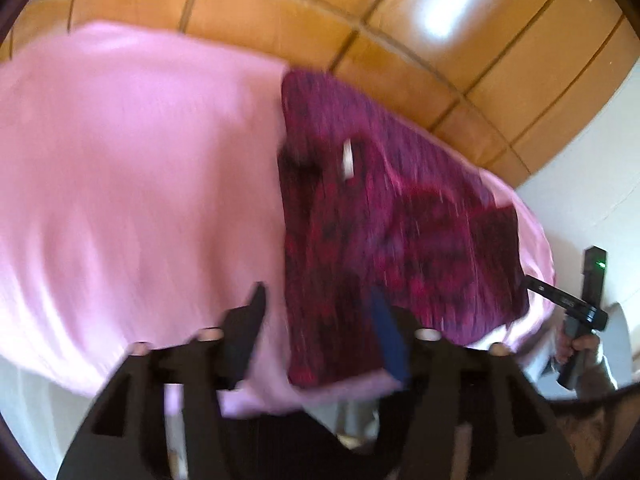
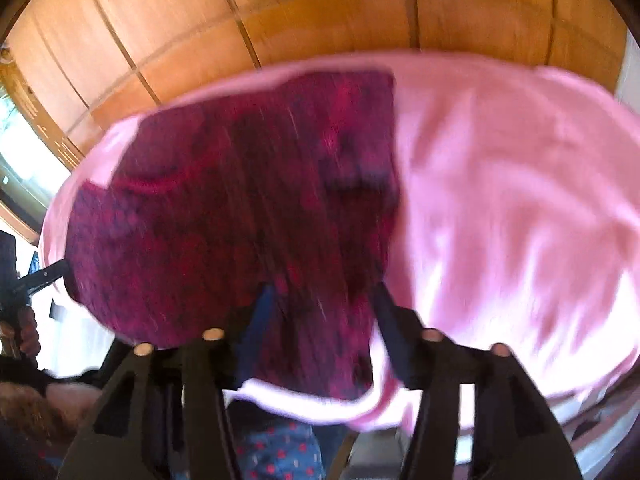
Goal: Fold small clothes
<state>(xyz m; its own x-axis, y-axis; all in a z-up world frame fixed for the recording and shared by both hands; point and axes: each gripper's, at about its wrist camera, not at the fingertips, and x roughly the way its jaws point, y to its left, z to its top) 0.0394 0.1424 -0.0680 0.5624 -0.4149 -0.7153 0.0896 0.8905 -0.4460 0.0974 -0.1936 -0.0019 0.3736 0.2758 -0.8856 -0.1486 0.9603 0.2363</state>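
Note:
A dark magenta patterned garment lies flat on a pink cloth that covers the surface. A small white label shows on it. My left gripper hangs open over the garment's near left edge, which runs between the two fingers without being pinched. My right gripper is open above the garment's near right corner, and nothing is pressed between its pads. The right gripper's body and the hand holding it show at the far right of the left wrist view. Both views are blurred.
Glossy wooden panels stand behind the far edge of the pink cloth. A white wall is to the right. Blue fabric with red dots lies below the cloth's near edge. The other gripper's body shows at the left.

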